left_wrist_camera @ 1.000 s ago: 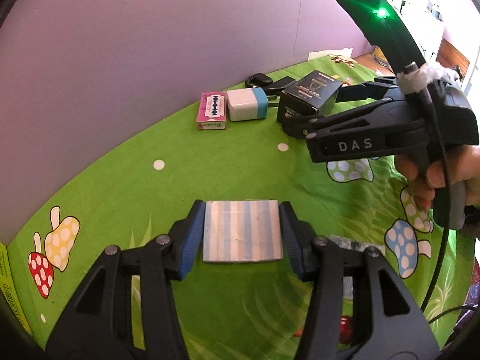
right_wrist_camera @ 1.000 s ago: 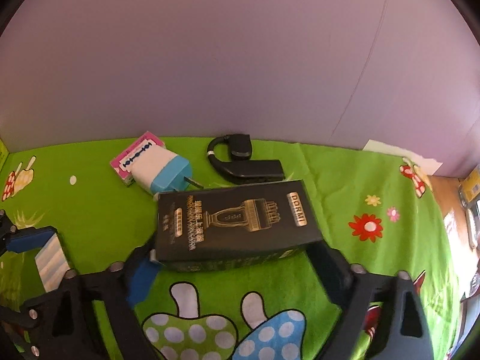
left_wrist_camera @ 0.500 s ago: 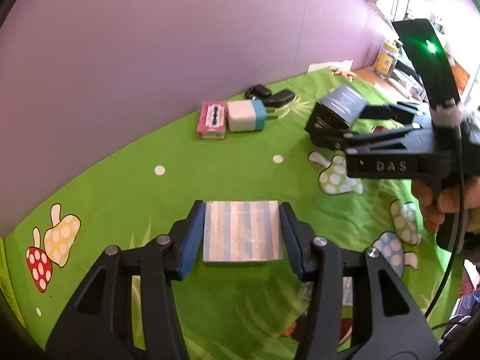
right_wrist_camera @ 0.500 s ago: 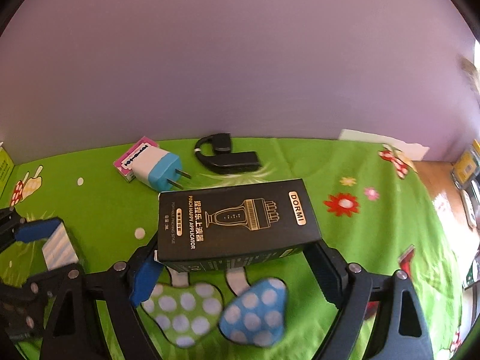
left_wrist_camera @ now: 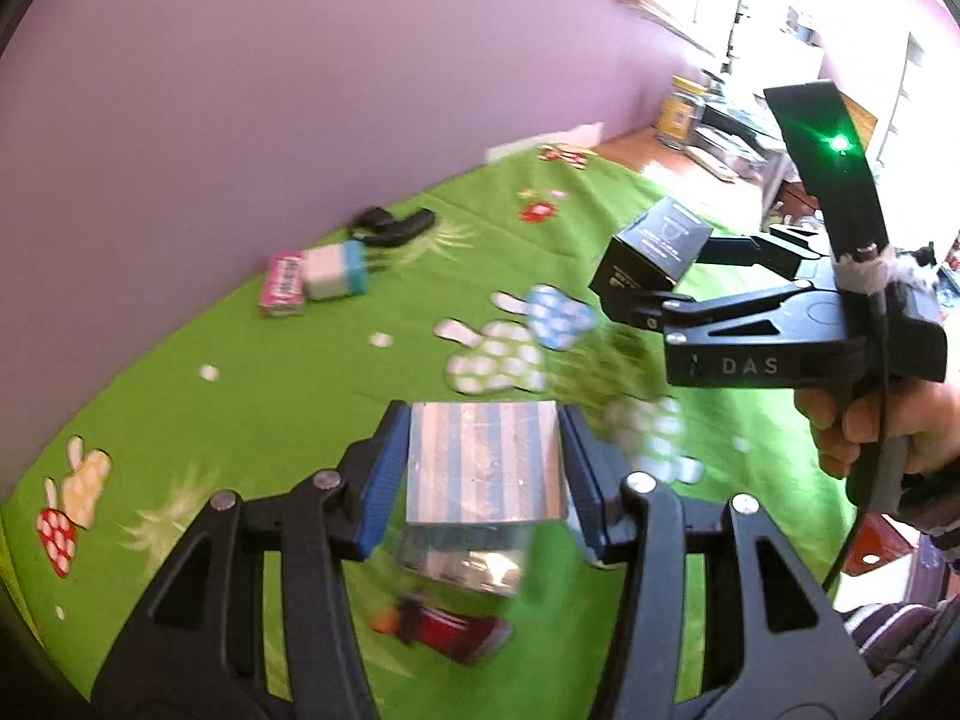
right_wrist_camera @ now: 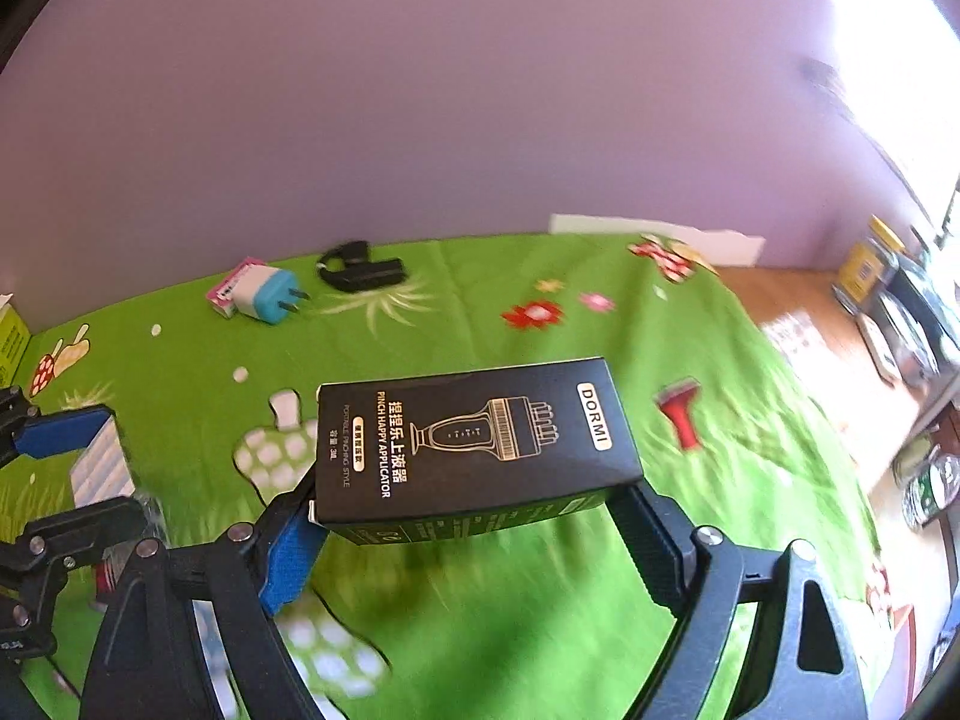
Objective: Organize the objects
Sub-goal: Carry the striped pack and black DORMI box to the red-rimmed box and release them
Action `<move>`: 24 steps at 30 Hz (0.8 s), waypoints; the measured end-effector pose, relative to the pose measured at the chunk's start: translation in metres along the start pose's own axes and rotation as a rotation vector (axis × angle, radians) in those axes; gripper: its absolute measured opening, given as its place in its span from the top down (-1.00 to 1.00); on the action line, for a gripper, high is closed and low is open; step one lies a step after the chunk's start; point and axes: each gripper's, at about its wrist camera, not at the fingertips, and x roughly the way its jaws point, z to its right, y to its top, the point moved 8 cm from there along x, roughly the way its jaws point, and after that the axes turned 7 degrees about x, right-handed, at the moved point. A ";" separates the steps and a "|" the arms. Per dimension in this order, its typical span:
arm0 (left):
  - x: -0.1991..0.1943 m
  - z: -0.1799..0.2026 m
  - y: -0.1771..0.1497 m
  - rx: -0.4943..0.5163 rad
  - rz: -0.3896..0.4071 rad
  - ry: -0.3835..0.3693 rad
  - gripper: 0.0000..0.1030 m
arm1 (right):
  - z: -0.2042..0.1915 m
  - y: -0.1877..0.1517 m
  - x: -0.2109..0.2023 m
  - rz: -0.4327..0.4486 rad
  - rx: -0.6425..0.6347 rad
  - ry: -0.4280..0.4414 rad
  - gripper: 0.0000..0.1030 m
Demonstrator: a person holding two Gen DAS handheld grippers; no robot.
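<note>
While lifted, black box (right_wrist_camera: pixel 474 444) within right gripper (right_wrist_camera: pixel 474 516)

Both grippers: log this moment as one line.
left gripper: shut on striped box | right gripper: shut on black box | both off cloth

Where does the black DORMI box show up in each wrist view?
Left wrist: black DORMI box sits upper right, clamped in the right hand-held gripper.
Right wrist: it lies at centre, label up, between that gripper's pads.
Shared landmark: the white and blue plug by the wall.
</note>
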 end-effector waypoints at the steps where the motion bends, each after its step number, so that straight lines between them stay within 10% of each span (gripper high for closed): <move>1: -0.001 0.008 -0.002 0.005 -0.005 -0.005 -0.05 | 0.006 -0.004 -0.004 -0.002 0.007 -0.005 -0.70; 24: 0.000 0.199 0.017 0.119 0.079 -0.188 -0.05 | 0.140 -0.096 -0.093 0.000 0.214 -0.166 -0.70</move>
